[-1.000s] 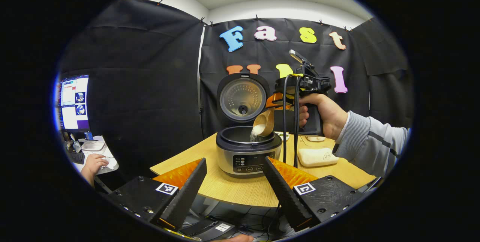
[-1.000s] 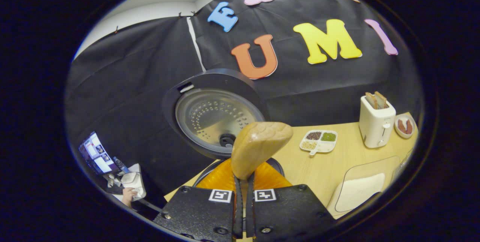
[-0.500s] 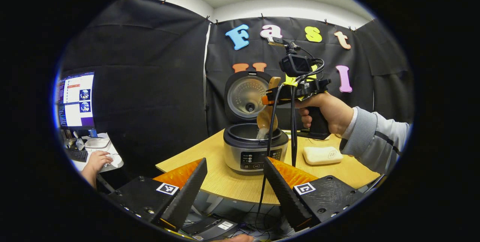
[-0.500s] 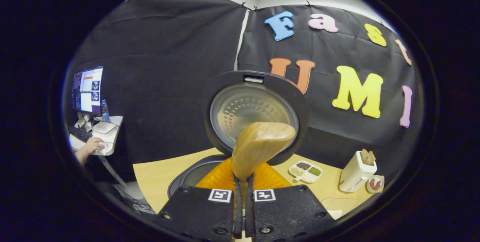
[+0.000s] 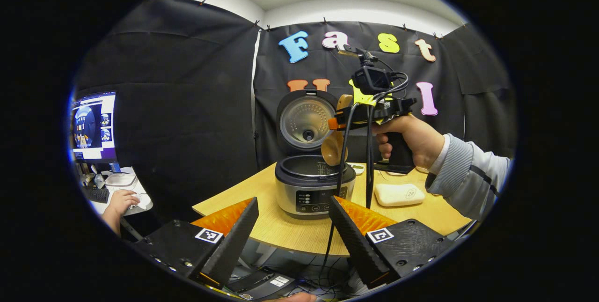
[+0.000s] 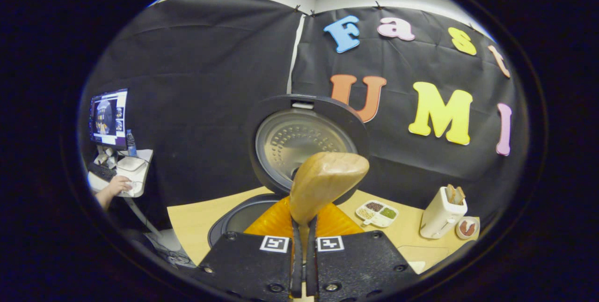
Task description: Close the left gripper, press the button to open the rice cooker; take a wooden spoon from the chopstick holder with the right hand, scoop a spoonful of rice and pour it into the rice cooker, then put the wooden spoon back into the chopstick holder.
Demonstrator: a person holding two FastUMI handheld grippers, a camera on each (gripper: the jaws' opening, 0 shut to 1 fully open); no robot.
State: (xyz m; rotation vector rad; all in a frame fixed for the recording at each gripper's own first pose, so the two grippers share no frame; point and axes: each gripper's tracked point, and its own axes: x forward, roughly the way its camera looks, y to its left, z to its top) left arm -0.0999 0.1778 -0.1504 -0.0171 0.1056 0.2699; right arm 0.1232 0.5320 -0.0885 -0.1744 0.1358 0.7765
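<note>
Wood everywhere: a pale wood-grain table (image 5: 299, 234) with a rounded edge, and a smooth, curved wooden spoon (image 6: 323, 182) that's the main thing going on. In the right gripper view the right gripper (image 6: 303, 264) has its two fingers pinched nearly together around the spoon's handle, with the back of the bowl bulging up just ahead of the tips. Right behind it is the rice cooker (image 6: 304, 143), lid (image 6: 306, 140) flipped up. The lid's inside is a round metal plate dotted with little bumps, inside a dark ring.

From the left gripper view you see the whole setup side-on. The rice cooker (image 5: 312, 185) is a squat drum with a shiny metal body, dark rim and a small button panel on the front. The spoon (image 5: 333, 150) hangs bowl-down just over the open pot's right rim, tilted. A hand (image 5: 412, 138) wraps a pistol-style grip, forearm coming in level from the right in a grey ribbed-cuff sleeve (image 5: 468, 175), cables dangling down from the tool.

The left gripper (image 5: 292, 227) sits low at the near table edge, well short of the cooker, its ridged fingers (image 5: 234, 239) spread wide with nothing between them.

A soft-looking white rectangular block (image 5: 399, 194) lies on the table right of the cooker. Farther back in the right gripper view: a white toaster (image 6: 442, 213) and a divided white dish (image 6: 376, 213) of beans.
</note>
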